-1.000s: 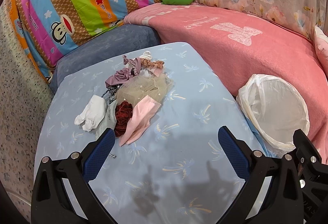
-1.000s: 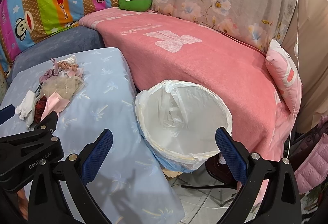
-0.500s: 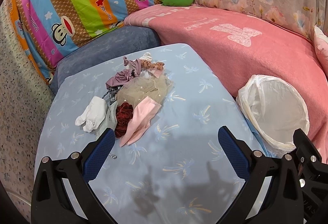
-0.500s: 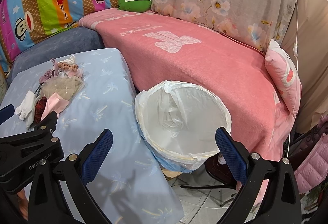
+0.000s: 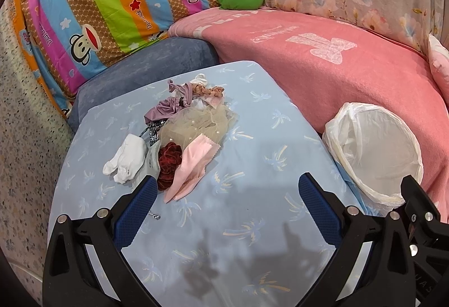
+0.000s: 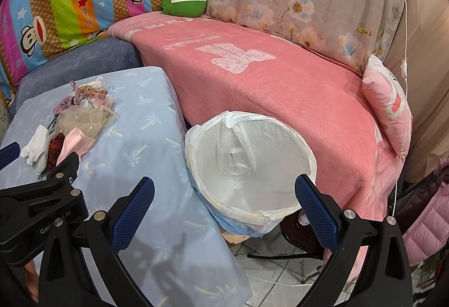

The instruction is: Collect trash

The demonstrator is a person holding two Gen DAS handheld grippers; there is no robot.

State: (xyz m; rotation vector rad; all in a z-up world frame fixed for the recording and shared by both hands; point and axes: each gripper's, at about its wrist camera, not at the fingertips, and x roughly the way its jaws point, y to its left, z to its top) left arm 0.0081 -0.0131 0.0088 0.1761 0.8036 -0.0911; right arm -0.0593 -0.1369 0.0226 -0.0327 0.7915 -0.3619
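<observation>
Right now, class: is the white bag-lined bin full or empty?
Empty: the white bag-lined bin shows only bare crumpled liner inside; no trash visible.

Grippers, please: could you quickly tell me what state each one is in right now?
Left gripper: open, holding nothing, above the blue tablecloth.
Right gripper: open, holding nothing, over the lined trash bin.

Both black tools hung side by side, the left hand-held gripper and right hand-held gripper spread wide, holding nothing.
</observation>
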